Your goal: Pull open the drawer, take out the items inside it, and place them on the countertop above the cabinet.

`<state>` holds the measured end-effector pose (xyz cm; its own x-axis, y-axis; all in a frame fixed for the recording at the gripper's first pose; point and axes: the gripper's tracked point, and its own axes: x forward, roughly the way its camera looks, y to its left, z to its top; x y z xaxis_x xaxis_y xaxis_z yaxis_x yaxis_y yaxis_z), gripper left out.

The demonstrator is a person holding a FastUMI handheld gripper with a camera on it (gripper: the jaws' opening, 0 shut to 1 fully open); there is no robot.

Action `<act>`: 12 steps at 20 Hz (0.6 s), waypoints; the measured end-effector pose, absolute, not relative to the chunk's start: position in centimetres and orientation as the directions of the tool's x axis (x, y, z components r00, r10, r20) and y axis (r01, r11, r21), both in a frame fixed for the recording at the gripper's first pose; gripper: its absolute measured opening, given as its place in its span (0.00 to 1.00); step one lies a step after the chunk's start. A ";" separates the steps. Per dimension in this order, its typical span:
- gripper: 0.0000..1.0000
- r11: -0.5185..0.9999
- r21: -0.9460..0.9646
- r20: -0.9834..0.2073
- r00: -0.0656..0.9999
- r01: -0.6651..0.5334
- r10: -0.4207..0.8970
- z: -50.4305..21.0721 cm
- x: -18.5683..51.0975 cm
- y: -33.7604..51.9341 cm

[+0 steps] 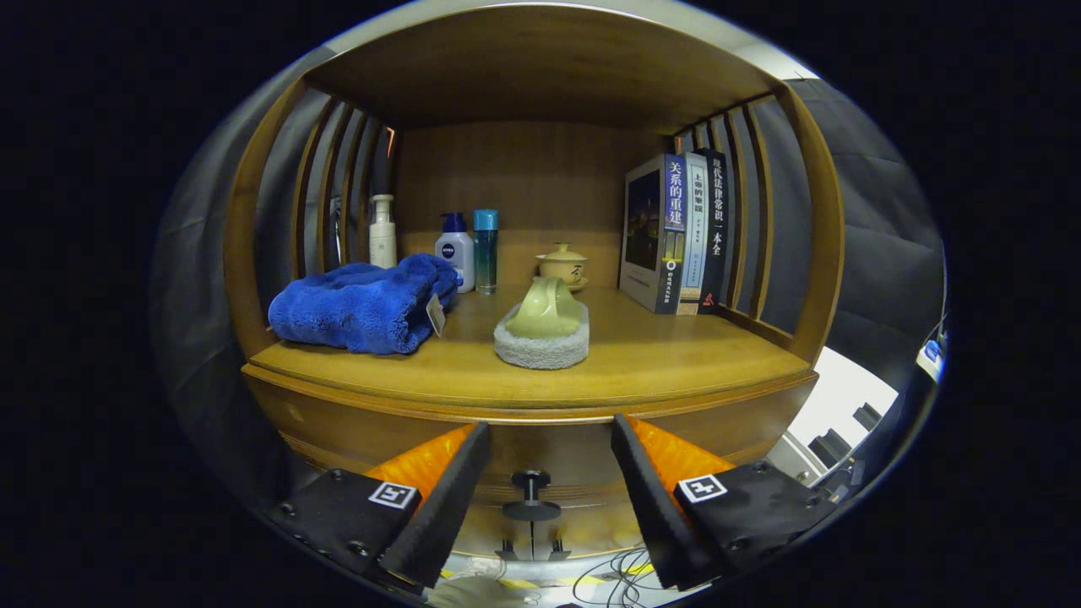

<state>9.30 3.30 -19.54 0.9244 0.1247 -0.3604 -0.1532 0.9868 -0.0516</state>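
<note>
Below, a small stiff drawer knob [530,494] is framed between the wide-open, empty gripper [549,452] fingers, judged best pinched by its narrow stem.

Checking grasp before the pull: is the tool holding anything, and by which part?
Nothing is held. The tool is open, its fingers apart on either side of the drawer knob, not touching it.

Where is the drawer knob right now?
In the gripper view, the drawer knob sits on the drawer front below the countertop, between the open claw fingers, which do not touch it.
</note>
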 end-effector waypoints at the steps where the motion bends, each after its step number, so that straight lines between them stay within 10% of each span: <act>1: 0.95 0.986 -0.058 -0.354 0.927 -0.157 0.127 -19.6 9.4 3.1; 12: 0.99 0.990 -0.021 -0.324 0.938 -0.140 0.125 -13.8 10.1 2.1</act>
